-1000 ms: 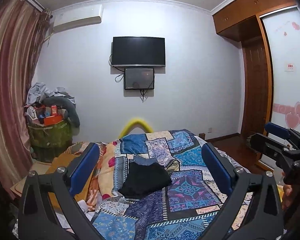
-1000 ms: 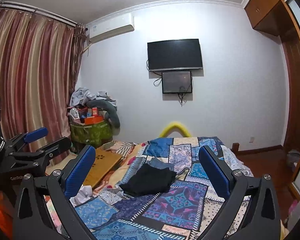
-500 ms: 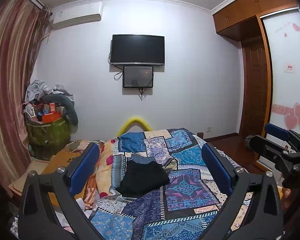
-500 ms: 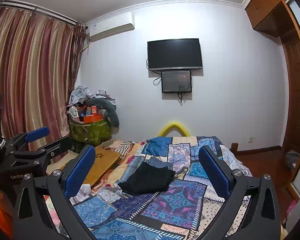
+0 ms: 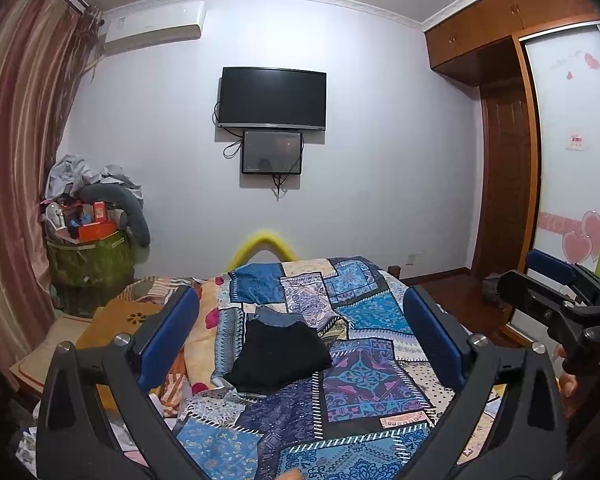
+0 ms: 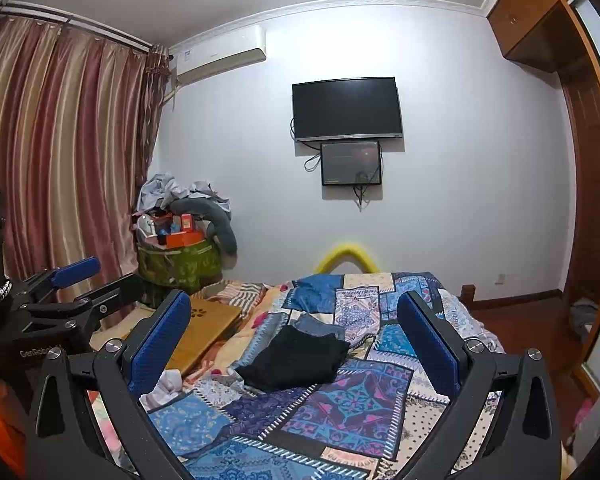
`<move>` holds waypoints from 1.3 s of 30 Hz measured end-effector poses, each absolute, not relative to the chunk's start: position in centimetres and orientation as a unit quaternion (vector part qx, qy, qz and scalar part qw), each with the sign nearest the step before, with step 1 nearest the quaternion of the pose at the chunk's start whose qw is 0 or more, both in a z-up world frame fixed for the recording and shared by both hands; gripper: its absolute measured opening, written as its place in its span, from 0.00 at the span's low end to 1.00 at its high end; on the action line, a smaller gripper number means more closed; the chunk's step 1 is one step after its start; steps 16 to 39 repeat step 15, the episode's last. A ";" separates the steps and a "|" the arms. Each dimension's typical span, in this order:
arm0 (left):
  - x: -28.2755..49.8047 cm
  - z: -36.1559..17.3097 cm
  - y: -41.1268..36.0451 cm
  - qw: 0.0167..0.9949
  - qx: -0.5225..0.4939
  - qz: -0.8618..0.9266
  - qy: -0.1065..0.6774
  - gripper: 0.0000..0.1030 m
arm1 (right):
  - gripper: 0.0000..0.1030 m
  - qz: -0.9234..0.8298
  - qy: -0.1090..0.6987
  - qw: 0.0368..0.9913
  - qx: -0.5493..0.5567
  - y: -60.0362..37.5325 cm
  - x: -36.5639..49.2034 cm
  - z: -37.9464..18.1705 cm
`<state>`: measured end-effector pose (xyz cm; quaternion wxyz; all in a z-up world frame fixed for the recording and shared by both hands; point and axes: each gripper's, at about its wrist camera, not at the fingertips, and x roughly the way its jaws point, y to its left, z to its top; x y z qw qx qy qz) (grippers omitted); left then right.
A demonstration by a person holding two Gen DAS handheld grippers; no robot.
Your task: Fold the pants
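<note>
Left wrist view: left gripper (image 5: 300,340) has jaws spread wide, nothing between the blue pads (image 5: 168,336), held up above the near end of the bed. Framed between them, folded black pants (image 5: 280,354) lie flat on the patchwork quilt (image 5: 364,380), partly covering a folded blue-grey garment (image 5: 274,315) just behind. Right gripper (image 5: 540,280) shows at the right edge, apart from the pants. Right wrist view: right gripper (image 6: 294,340) jaws also wide apart and empty, above the quilt (image 6: 356,400); pants (image 6: 296,360) sit mid-bed. Left gripper (image 6: 96,284) at left edge. Wooden lap desk (image 6: 204,328) lies left of the pants. Beyond: yellow pool noodle (image 6: 346,258), green bin (image 6: 180,266) piled with clutter, wall TV (image 6: 346,108), striped curtain (image 6: 60,152).
</note>
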<state>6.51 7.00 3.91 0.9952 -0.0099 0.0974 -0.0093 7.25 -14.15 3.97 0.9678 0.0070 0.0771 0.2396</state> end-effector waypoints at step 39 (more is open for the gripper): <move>6.3 3.9 6.7 0.995 -0.007 -0.017 0.101 1.00 | 0.99 0.237 0.078 0.968 0.009 -14.3 7.2 4.0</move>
